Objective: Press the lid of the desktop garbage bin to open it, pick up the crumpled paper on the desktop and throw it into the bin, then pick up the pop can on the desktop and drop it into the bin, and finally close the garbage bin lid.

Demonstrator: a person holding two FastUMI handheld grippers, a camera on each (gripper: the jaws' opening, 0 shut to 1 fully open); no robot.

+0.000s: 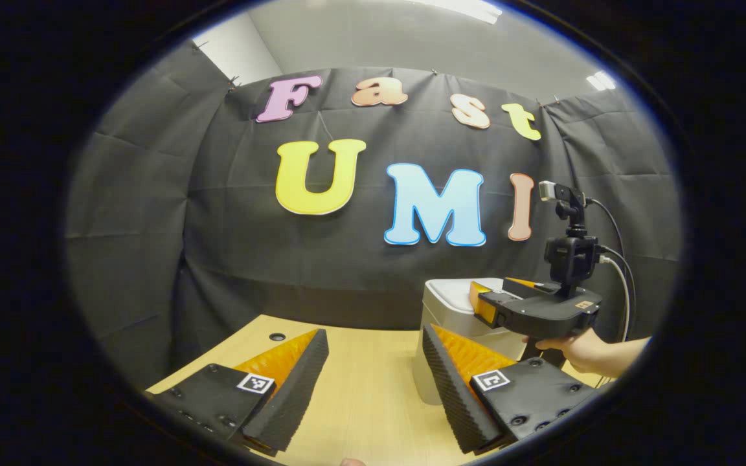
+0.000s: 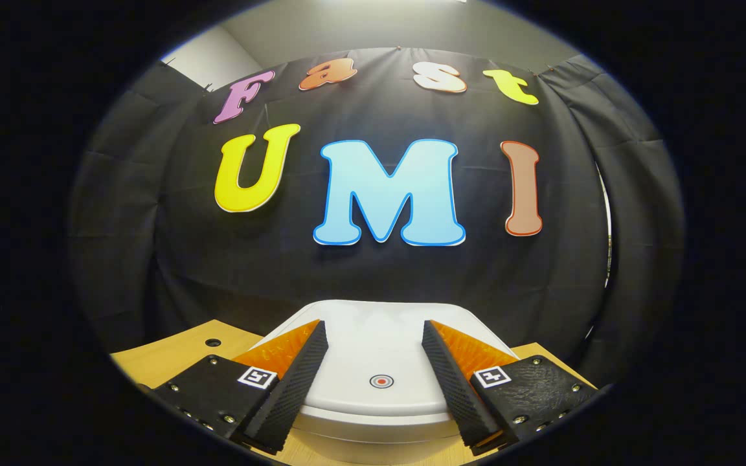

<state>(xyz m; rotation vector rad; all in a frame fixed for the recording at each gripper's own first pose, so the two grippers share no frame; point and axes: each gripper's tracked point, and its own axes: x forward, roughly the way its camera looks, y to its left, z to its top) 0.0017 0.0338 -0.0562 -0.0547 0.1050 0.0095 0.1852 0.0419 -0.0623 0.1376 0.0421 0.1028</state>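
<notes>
Closest to the lens in the right gripper view, the right gripper (image 2: 375,369) spreads its two fingers (image 2: 295,382) wide at the bottom of the frame, nothing between them. Under them, filling the lower centre, sits the white garbage bin (image 2: 379,414), its lid (image 2: 373,343) down and flat; a small round red-centred mark (image 2: 381,382) lies on the lid midway between the fingers. Whether the fingertips touch the lid cannot be told. A strip of the wooden table (image 2: 172,356) shows at lower left, with a small dark hole (image 2: 213,342) in it.

In the left gripper view, the left gripper (image 1: 375,382) is likewise open and empty over bare table (image 1: 366,388) at the bottom. The bin (image 1: 441,310) stands at lower right, just behind the right-hand finger. Above the bin's top hangs the right gripper (image 1: 476,304), held from below by a hand (image 1: 580,349) coming in from the right edge. A small camera (image 1: 557,193) on a mount rises from that gripper's body.
</notes>
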